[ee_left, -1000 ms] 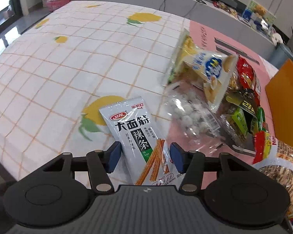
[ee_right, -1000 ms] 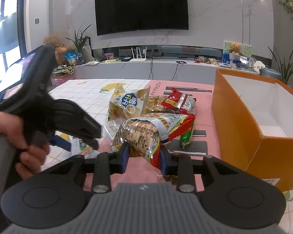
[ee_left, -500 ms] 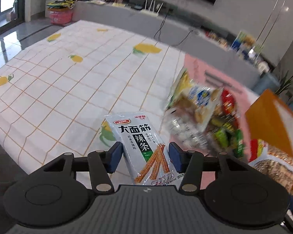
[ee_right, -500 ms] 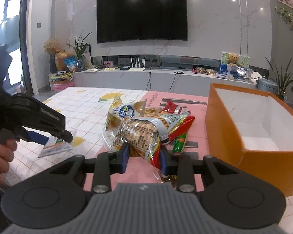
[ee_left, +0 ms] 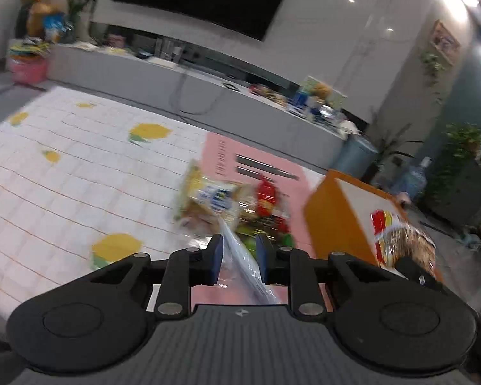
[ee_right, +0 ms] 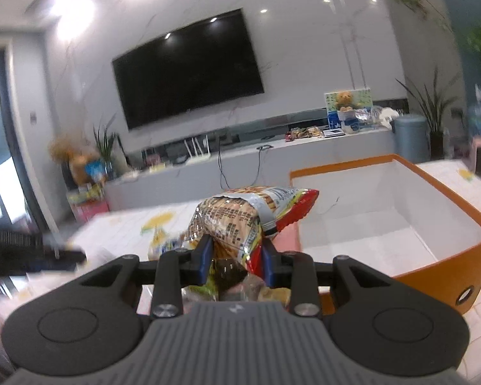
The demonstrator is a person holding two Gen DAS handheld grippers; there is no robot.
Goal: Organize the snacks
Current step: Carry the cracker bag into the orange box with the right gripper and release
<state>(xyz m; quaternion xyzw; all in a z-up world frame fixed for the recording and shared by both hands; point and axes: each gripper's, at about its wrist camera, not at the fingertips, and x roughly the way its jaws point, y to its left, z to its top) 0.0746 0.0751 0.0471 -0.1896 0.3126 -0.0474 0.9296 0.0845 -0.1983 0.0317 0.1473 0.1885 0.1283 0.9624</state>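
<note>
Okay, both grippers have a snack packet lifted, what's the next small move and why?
Probably carry the right gripper forward over the orange box and let go. It is shut on the cracker bag, and the box's open white inside lies just ahead to its right. The left gripper, whose jaws have just been closing on the white packet, can follow.

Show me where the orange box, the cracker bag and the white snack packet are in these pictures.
orange box [ee_right: 445, 258]: right wrist view, on its orange front wall.
cracker bag [ee_right: 231, 221]: right wrist view, on the crumpled middle above the claw.
white snack packet [ee_left: 240, 256]: left wrist view, on the strip between the pads.
</note>
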